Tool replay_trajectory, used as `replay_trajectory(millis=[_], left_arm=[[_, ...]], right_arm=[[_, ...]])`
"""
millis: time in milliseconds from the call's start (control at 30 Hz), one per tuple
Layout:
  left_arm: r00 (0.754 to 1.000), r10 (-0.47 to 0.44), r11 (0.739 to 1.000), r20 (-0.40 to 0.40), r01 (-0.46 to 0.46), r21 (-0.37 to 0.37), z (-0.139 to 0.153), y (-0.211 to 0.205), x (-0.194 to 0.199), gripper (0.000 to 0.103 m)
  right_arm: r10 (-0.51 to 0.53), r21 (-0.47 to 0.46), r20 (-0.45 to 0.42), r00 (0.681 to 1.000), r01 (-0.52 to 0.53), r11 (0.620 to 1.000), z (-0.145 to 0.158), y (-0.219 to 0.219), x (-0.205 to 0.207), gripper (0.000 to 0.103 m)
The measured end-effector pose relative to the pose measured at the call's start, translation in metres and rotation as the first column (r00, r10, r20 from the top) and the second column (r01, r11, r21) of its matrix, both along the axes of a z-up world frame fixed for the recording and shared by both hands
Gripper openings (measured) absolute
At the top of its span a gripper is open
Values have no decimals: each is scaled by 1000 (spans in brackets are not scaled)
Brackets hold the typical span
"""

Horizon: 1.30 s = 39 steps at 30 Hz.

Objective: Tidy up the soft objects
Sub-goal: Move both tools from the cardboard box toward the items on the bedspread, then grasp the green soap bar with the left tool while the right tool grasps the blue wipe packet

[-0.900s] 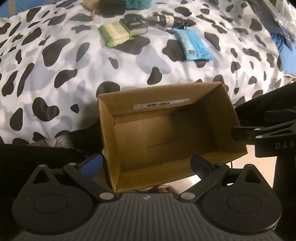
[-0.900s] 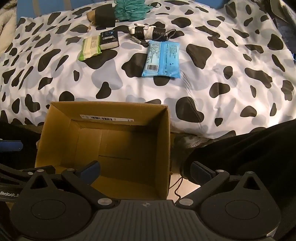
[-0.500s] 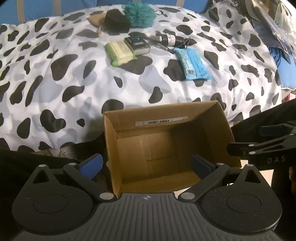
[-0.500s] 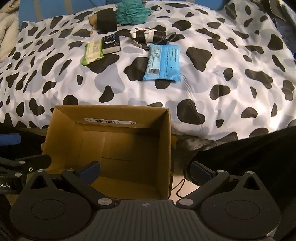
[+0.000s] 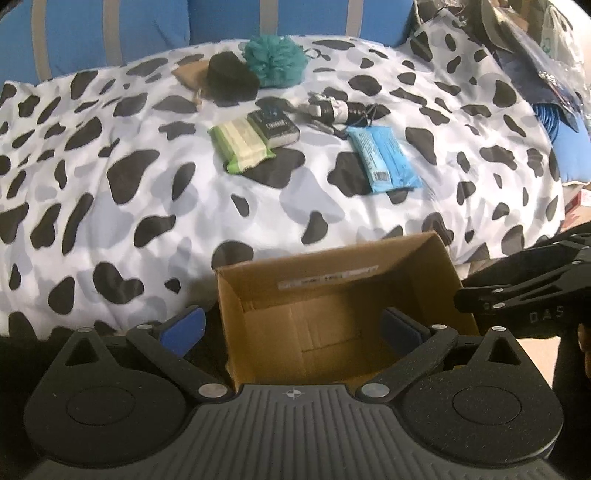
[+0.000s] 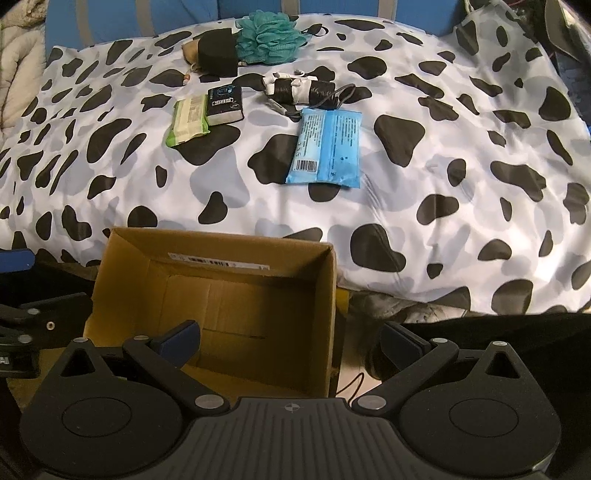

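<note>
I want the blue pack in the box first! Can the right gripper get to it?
Probably yes. The right gripper is open and empty, and the blue pack lies flat on the cow-print blanket, with nothing on top and only the cardboard box to pass.

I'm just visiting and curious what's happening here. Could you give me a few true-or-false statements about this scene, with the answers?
1. The cardboard box holds nothing. True.
2. The blue packet lies inside the box. False: it lies on the spotted bedcover.
3. The teal bath pouf sits at the far end of the bed. True.
4. The right gripper clamps the green packet. False: its jaws are open on nothing.
5. The left gripper is open. True.
</note>
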<state>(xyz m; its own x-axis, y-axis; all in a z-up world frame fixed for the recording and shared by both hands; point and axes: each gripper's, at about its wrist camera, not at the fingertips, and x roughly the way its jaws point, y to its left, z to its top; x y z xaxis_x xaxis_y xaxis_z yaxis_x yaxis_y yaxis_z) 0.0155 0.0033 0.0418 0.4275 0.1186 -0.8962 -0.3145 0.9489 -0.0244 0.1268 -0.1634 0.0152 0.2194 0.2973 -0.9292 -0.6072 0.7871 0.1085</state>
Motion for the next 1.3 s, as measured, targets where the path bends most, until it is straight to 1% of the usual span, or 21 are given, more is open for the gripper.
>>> replay_trajectory(millis=[67,133,333,400,500,533,633,667,833,900,1000,1100,1167,1300], left_arm=[[1000,-4,1000,8,4,18,1,3,4,103],[1000,-12,1000,17,12,17,1,8,9,103],[999,-3,1000,40,3,-8,2,26,22,103],[999,-4,1000,50,5,-27,2,33,26,103],[999,1,999,37,1,-48,-2,43,35,103],[999,14,999,39,-12,-43,-3,46,38,103],[996,73,996,43,-75,38,-2,56,48,103],[995,84,995,57,-86,50,-1,61,51,103],[990,97,994,102,-102,40,4,84,69,103],[991,91,994,102,-97,59,2,88,78,103],[994,74,995,86,-80,63,-4,95,90,103],[995,61,996,82,-66,52,-9,103,101,103],[995,45,997,92,-50,51,-12,106,107,103],[993,36,996,113,-45,76,-17,111,114,103]], right_arm=[[7,4,10,1000,-7,1000,0,3,6,103],[14,3,24,1000,-14,1000,1,7,12,103],[33,0,90,995,-33,999,0,18,35,103],[34,2,107,994,-34,999,-1,20,43,103],[33,19,113,993,-35,999,-5,22,54,103],[28,25,114,993,-31,999,-6,22,58,103],[9,41,109,994,-14,999,-12,24,73,103],[2,45,108,994,-7,999,-13,25,76,103],[-21,52,121,992,15,999,-19,29,95,103],[-27,55,129,991,20,998,-21,32,103,103],[-36,60,133,990,29,998,-25,37,115,103],[-42,73,132,990,32,997,-30,43,127,103],[-46,74,132,990,37,997,-34,48,133,103],[-47,67,139,989,38,997,-45,58,146,103]])
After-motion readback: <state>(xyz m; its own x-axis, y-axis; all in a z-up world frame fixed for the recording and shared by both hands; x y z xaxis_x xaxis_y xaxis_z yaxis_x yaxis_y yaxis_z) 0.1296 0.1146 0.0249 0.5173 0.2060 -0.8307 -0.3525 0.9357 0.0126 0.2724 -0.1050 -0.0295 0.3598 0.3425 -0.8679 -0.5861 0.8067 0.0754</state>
